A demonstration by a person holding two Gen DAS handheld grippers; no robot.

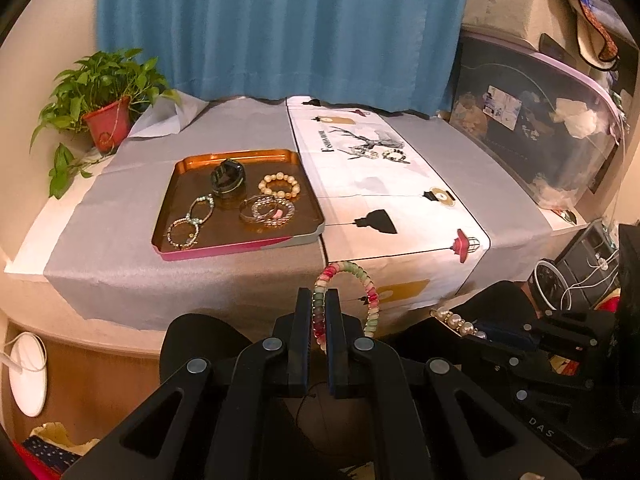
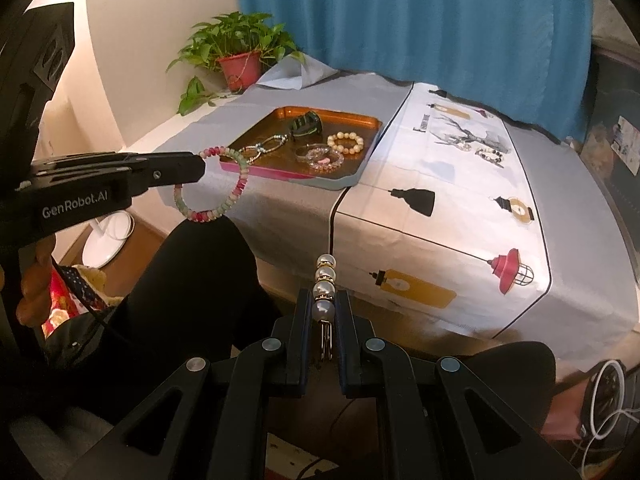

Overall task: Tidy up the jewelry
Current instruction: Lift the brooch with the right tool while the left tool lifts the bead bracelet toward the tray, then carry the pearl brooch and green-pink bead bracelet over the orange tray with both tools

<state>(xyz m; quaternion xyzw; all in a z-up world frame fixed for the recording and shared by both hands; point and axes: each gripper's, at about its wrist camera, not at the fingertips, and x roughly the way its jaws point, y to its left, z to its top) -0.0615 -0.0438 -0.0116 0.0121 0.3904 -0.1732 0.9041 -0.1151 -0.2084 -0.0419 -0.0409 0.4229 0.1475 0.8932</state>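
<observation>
Jewelry is mostly sitting in the copper tray [image 1: 182, 184] on the grey-covered table [image 1: 120, 256]: a cream bead bracelet [image 1: 279, 186], a dark bangle [image 1: 227, 178], a pinkish crystal bracelet [image 1: 267, 210] and a couple of linked thin ones [image 1: 191, 222]. Two more small bracelets [image 1: 378, 155] lie on the printed white runner [image 1: 384, 208], well apart from the tray. Meanwhile the left gripper [image 1: 319, 300] has its fingers clamped on a pink-and-green bead bracelet [image 1: 348, 300], held up in the air off the near edge of the table, so the loop dangles free in the right wrist view [image 2: 212, 182]. The right gripper [image 2: 324, 300] is squeezed shut on a pearl hair clip [image 2: 325, 284], pearls poking out past the fingertips, metal prongs showing between the fingers. A potted plant [image 1: 106, 100] sits in the far left corner by the blue curtain [image 1: 280, 28].
</observation>
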